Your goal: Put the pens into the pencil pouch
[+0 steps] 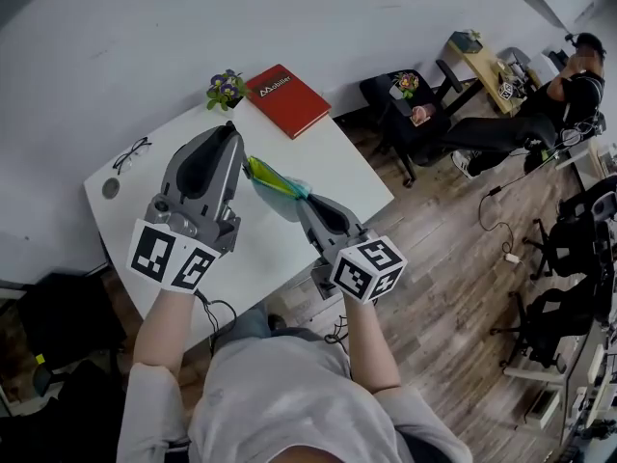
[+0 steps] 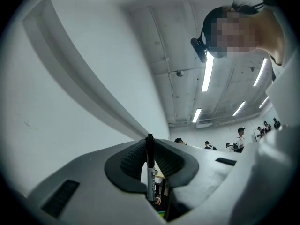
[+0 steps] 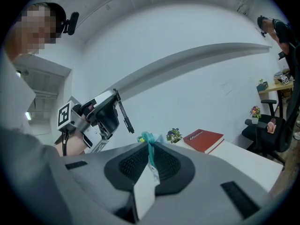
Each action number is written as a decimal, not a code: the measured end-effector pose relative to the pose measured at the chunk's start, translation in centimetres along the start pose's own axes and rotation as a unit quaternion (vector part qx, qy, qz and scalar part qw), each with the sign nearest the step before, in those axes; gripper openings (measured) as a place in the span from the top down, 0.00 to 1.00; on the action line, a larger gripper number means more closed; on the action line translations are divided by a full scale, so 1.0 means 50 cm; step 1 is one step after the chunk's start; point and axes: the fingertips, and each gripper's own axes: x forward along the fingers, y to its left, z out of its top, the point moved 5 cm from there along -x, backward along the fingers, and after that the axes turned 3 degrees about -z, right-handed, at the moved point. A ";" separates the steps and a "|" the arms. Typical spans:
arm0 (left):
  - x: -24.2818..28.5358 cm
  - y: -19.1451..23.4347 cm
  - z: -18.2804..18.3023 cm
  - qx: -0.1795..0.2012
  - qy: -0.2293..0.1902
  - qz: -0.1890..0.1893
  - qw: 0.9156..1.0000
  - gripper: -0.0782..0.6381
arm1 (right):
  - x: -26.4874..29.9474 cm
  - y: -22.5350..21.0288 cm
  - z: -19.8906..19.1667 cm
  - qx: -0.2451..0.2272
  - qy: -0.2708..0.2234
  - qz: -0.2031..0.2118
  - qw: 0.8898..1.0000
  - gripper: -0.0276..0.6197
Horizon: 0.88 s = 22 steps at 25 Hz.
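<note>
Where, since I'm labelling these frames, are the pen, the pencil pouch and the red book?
pen [image 2: 150, 153], left gripper view, on its black upper part.
pencil pouch [image 1: 280, 193], head view, on its teal-green body.
red book [image 1: 287, 100], head view, on the middle of its cover.

The white table [image 1: 333, 167] is standing with its far edge against the wall. A red book [image 1: 287, 99] is lying at the far right corner, and a small pot of flowers [image 1: 227, 88] is sitting just beside it. A pair of glasses [image 1: 131, 152] is lying near the far left corner, with a small round grey disc [image 1: 111, 188] resting just beside them
</note>
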 end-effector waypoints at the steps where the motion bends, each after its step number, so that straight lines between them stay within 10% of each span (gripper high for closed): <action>1: 0.002 -0.005 0.000 -0.004 -0.005 0.000 1.000 0.79 | -0.001 0.002 0.001 -0.001 -0.001 0.003 1.000 0.88; 22: 0.031 -0.042 -0.063 -0.034 0.007 -0.014 0.999 0.79 | -0.001 0.018 0.031 0.002 -0.022 0.028 0.999 0.88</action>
